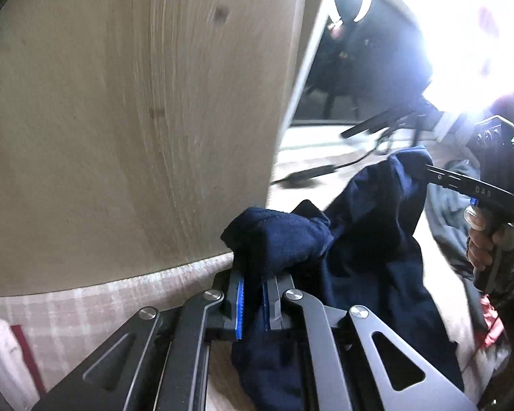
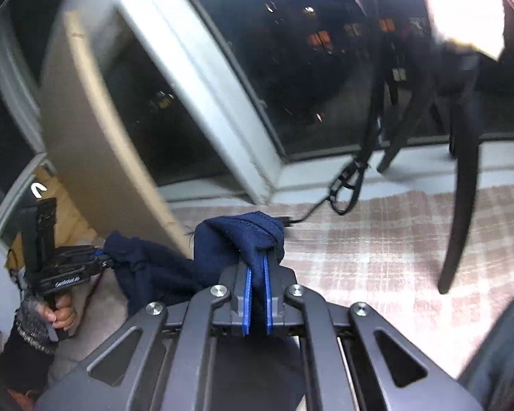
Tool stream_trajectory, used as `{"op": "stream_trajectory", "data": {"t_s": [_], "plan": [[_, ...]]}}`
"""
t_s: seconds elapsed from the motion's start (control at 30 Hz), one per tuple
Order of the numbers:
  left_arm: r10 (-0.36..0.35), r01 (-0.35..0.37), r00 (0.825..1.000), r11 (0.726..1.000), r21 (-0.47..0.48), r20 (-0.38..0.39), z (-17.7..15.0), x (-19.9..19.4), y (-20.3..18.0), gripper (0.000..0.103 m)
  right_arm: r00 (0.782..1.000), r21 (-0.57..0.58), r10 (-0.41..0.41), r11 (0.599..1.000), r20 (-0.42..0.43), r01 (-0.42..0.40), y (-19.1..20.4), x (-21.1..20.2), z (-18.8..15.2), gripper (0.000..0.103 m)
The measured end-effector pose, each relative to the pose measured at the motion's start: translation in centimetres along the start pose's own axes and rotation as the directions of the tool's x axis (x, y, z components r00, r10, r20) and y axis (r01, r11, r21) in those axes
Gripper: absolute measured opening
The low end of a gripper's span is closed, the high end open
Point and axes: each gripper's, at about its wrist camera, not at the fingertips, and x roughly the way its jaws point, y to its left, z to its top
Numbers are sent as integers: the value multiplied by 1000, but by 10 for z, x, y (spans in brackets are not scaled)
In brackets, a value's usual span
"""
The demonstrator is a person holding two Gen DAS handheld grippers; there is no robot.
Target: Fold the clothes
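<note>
While both of my claws pinch the navy garment (image 1: 359,239), a pale wood panel (image 1: 126,120) fills the upper left of the left wrist view and crowds that side closely. My left gripper (image 1: 253,294) has its blue pads closed on a bunched corner at lower centre; my right gripper (image 2: 257,294) is likewise clamped on another fold, which rises above its tips at the centre of the right wrist view. The cloth hangs slack between them over a pink checked cover (image 2: 394,246). At the right of the left wrist view a hand (image 1: 486,243) grips the other tool's handle, and its arm reads "DAS". A dark window (image 2: 291,68) with a white frame runs across the top, glare burning out the upper right. Black curved legs (image 2: 462,205) and a looped cable (image 2: 346,185) stand on the cover at right; open cover lies between them and my claw. Lettering on the left tool, lower left in that view, is too blurred to read.
</note>
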Motion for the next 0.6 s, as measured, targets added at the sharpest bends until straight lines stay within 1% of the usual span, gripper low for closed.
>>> {"op": "stream_trajectory", "data": {"t_s": [0.1,0.13,0.2,0.27,0.33,0.43,0.5,0.57,0.6], "plan": [[-11,10,1000,1000,28,28,-7,-35,-11,7,1000,-52,-5,999,30,7,20,-52,-5,6],[-13,12,999,999,38,39,-13,-50,-18,7,999,-62,-9,998,35,11,26,-64,-13,6],[-20,17,999,998,56,50,-22,-66,-32,7,999,-81,-15,997,44,19,39,-89,-28,6],[-26,22,998,998,66,58,-40,-88,-44,7,998,-100,-22,995,53,27,52,-114,-43,6],[-35,30,998,997,74,61,-63,-110,-58,7,998,-119,-28,992,63,35,65,-139,-59,6],[-39,36,998,997,72,50,-96,-130,-66,7,997,-143,-38,989,70,47,83,-173,-84,6],[-44,42,999,997,70,26,-124,-139,-74,7,998,-135,-47,989,31,51,86,-178,-116,6],[-76,76,997,996,55,-16,-156,-145,-78,7,998,-128,-56,990,-7,55,89,-183,-148,6],[-93,95,995,994,51,-36,-171,-147,-79,9,998,-124,-61,991,-26,57,90,-186,-164,6]]}}
